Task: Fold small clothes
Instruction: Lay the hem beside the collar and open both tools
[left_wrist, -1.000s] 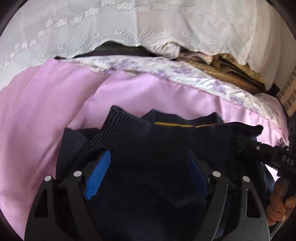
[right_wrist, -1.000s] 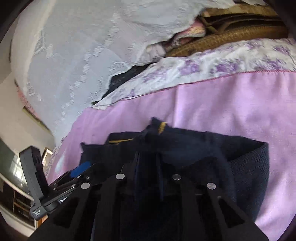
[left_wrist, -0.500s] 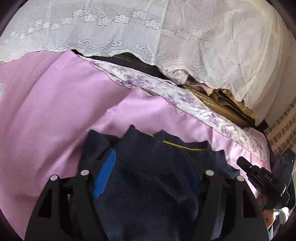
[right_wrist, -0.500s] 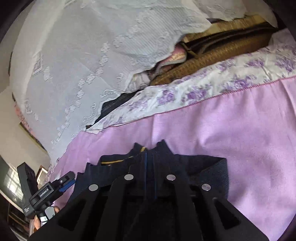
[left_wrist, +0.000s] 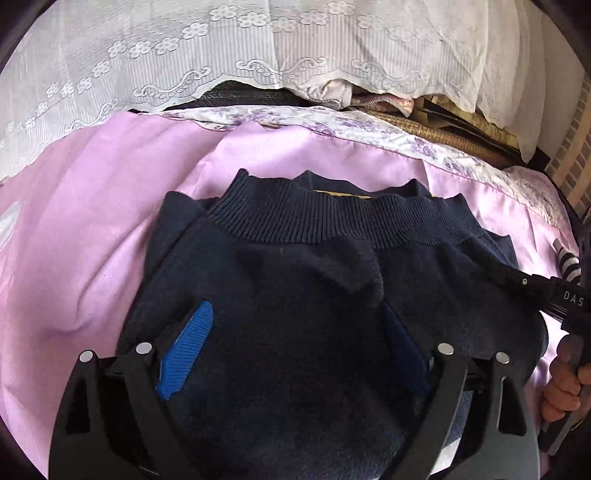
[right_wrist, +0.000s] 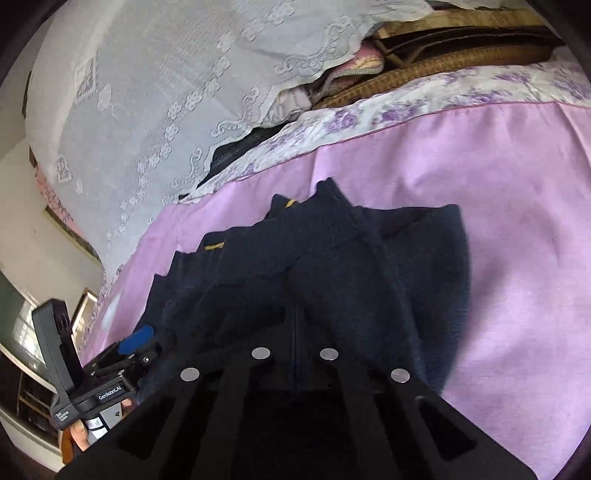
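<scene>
In the left wrist view the left gripper (left_wrist: 295, 350) had its jaws spread wide over the navy garment (left_wrist: 314, 295), blue pads pressed on the cloth without pinching it, ribbed hem at 12 o'clock on the pink sheet (left_wrist: 92, 221), and the right gripper (left_wrist: 535, 291) reached in at 3 o'clock. In the right wrist view the right gripper (right_wrist: 295, 317) had its jaws closed together on a fold of the garment (right_wrist: 332, 266), which lay from centre toward 9 o'clock on the sheet (right_wrist: 498, 184), with the left gripper (right_wrist: 136, 343) at 8 o'clock.
</scene>
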